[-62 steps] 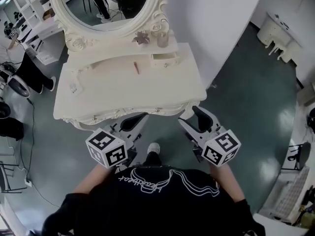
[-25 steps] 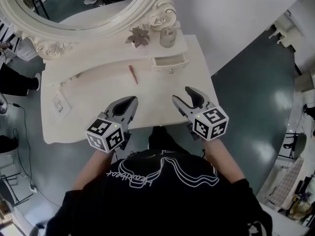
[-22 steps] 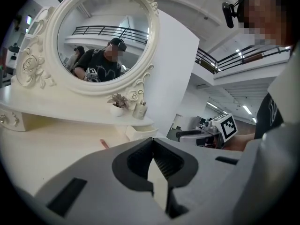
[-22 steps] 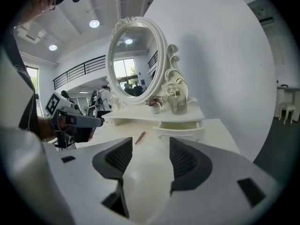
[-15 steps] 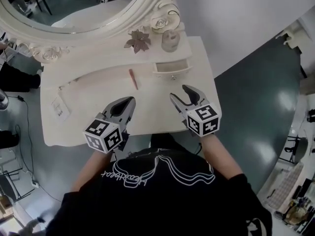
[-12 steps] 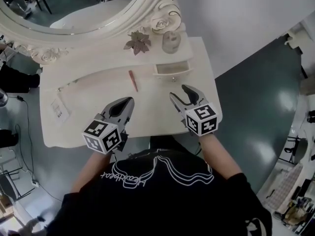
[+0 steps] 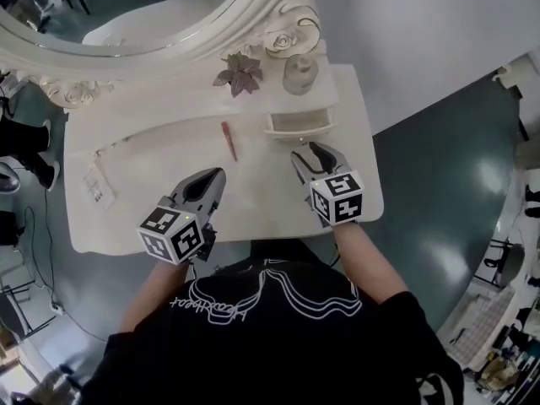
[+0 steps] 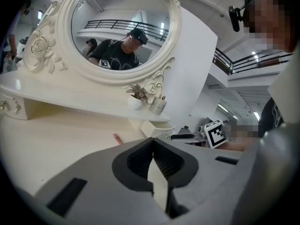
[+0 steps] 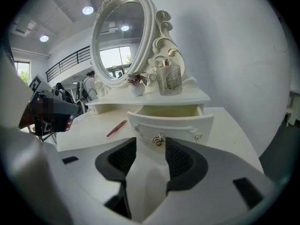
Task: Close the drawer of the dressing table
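While the small drawer [image 7: 297, 123] stands pulled out from under the raised back shelf, toward the right end of the white table [image 7: 143, 167], the right claw [image 7: 314, 153] hangs just in front of it, aimed at its face. Its jaws are spread and have just been closing. Nothing lies between the pads, and in the right gripper view the drawer's brass ring knob [image 9: 159, 138] shows just beyond the gap, in line with it. The left claw [image 7: 208, 182] hovers over bare tabletop near the front edge, jaws pressed together and empty. A red pencil [image 7: 228, 140] lies left of the drawer, well apart from both claws. On the shelf behind the drawer stand a perfume bottle [image 7: 297, 74] and a small potted plant [image 7: 239, 72], below the oval mirror [image 7: 126, 15]. The tabletop between the drawer front and the front edge is bare apart from the claws above it. The table's right edge runs near the right claw.
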`<action>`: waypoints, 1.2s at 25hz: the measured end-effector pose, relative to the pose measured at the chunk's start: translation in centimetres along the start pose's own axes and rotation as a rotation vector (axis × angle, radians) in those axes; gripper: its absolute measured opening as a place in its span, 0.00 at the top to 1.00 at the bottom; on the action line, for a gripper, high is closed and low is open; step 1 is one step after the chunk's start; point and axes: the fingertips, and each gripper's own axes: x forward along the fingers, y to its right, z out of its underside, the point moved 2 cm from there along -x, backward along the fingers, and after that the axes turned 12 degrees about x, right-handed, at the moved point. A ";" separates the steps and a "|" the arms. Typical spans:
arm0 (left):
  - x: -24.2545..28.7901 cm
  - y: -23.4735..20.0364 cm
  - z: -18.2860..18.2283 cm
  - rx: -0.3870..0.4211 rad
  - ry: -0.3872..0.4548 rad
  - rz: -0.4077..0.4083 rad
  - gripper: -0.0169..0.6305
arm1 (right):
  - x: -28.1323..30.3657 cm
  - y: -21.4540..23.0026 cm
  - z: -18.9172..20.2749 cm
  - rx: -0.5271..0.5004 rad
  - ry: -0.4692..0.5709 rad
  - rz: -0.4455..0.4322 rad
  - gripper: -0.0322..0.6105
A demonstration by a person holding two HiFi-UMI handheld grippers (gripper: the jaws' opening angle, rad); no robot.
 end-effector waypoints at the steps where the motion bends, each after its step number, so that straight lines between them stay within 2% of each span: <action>1: 0.0 0.0 0.1 -0.004 -0.002 0.000 0.97 | 0.3 0.1 0.1 0.002 -0.002 0.005 0.66; 5: 0.0 -0.5 0.2 -0.021 0.002 -0.010 0.97 | 1.1 0.6 0.3 0.001 -0.001 0.031 0.68; 15: -0.3 -1.1 0.1 -0.044 0.008 -0.037 0.97 | 1.6 1.3 0.0 -0.008 -0.016 0.069 0.79; 30: -0.1 -1.6 0.4 -0.072 0.005 -0.057 0.97 | 1.7 1.5 -0.1 0.017 -0.033 0.058 0.79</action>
